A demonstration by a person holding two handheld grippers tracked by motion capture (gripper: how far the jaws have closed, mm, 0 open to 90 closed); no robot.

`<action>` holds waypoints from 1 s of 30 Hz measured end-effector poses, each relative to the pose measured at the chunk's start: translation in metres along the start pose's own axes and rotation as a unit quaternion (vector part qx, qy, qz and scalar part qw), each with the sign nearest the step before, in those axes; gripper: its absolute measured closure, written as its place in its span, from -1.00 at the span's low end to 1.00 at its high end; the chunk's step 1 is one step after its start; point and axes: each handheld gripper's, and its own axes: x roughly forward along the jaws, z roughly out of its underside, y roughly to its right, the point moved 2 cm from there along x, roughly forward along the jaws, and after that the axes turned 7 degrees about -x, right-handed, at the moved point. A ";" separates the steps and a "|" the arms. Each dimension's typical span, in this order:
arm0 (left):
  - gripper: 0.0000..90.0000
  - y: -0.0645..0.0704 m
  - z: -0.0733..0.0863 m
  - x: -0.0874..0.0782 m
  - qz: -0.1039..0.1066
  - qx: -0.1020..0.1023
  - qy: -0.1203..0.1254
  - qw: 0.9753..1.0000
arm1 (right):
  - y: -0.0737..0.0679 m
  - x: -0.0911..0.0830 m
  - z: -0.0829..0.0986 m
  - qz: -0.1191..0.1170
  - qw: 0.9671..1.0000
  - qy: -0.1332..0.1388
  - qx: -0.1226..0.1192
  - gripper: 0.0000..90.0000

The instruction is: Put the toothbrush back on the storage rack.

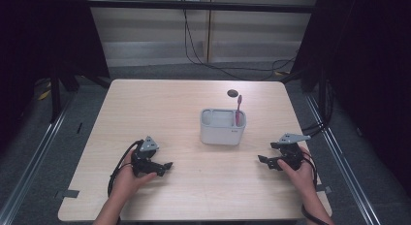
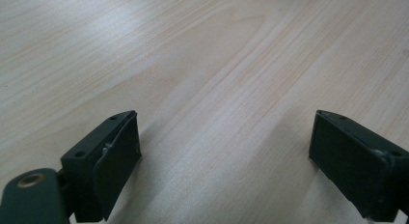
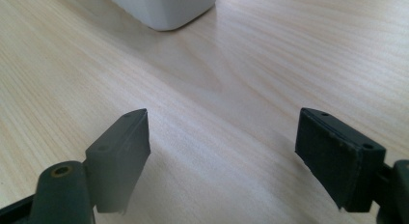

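A white two-compartment holder (image 1: 222, 126) stands near the middle of the wooden table (image 1: 145, 104). A pink toothbrush (image 1: 238, 110) stands upright in its right compartment. My left gripper (image 1: 166, 168) rests low at the front left, held by a hand, jaws wide apart over bare wood (image 2: 224, 137). My right gripper (image 1: 262, 161) sits at the front right, also open and holding nothing (image 3: 222, 137). In the right gripper view a corner of the white holder (image 3: 164, 7) shows ahead of the jaws.
A small dark round hole (image 1: 233, 93) sits in the tabletop behind the holder. Black cables (image 1: 203, 55) run on the floor beyond the far edge. Metal rails (image 1: 34, 152) flank the table on both sides.
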 end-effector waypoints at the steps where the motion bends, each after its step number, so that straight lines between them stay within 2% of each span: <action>1: -0.77 0.000 0.000 0.000 0.000 0.000 0.000 1.000 | 0.000 0.000 0.000 -0.001 1.000 -0.002 0.001 -0.57; 6: -0.77 0.000 0.000 0.000 0.000 0.000 0.000 1.000 | -0.001 0.003 0.004 -0.002 1.000 -0.018 -0.013 -0.61; 30: -0.77 0.000 0.000 0.000 0.000 0.000 0.000 1.000 | 0.001 0.006 0.003 0.000 1.000 -0.019 -0.008 -0.71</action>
